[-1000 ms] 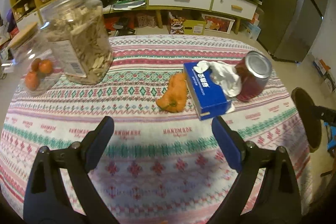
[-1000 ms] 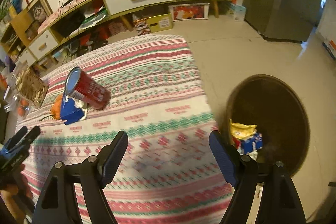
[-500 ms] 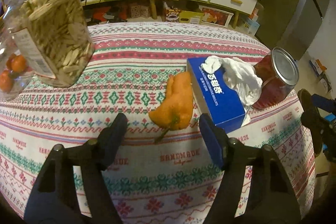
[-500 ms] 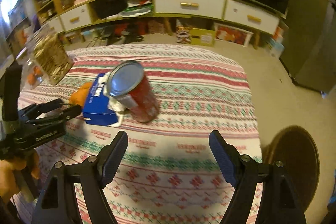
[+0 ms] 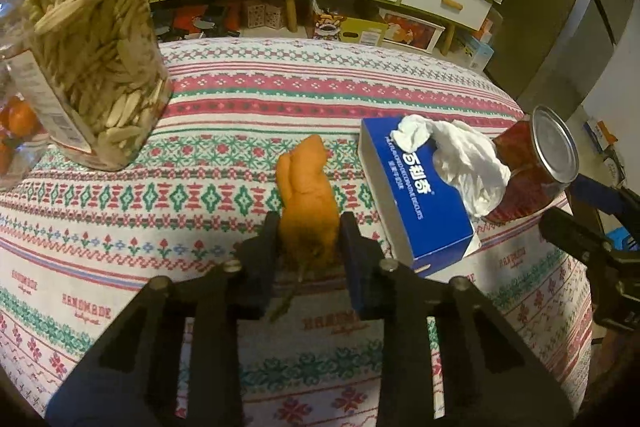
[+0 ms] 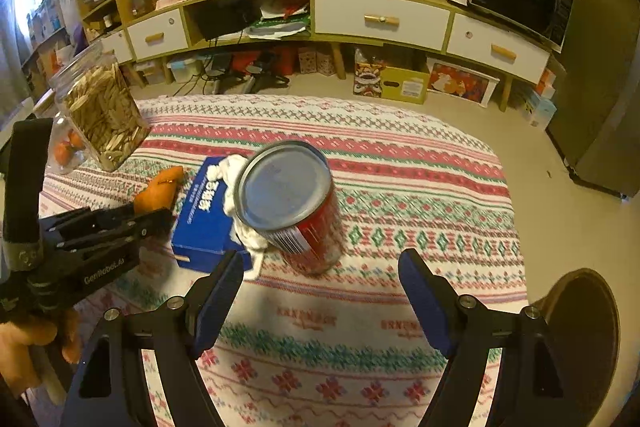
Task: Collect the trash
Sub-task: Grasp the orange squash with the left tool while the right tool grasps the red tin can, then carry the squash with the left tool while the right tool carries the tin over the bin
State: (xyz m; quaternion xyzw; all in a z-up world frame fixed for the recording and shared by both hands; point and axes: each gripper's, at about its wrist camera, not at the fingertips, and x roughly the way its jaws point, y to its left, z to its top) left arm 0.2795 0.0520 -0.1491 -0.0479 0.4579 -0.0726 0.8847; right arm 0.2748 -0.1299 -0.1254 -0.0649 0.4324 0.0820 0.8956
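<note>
An orange peel [image 5: 306, 195] lies on the patterned tablecloth. My left gripper [image 5: 308, 239] is shut on its near end; in the right wrist view the peel [image 6: 158, 189] shows beyond the left gripper's fingers [image 6: 154, 221]. A blue box [image 5: 412, 187] with a crumpled white tissue [image 5: 464, 155] on it lies to the right, with a red can [image 5: 536, 167] tilted beside it. My right gripper [image 6: 320, 291] is open, just in front of the can [image 6: 292, 203]. A brown trash bin [image 6: 580, 339] stands on the floor at the lower right.
A clear jar of seeds [image 5: 92, 67] and a jar with orange fruit [image 5: 16, 131] stand at the table's left. A low cabinet [image 6: 380, 19] with drawers runs along the back wall. The table's right edge [image 6: 516, 227] drops to the floor.
My left gripper moved forward and closed on the orange peel. My right gripper swung from the bin toward the table and now faces the can, still open.
</note>
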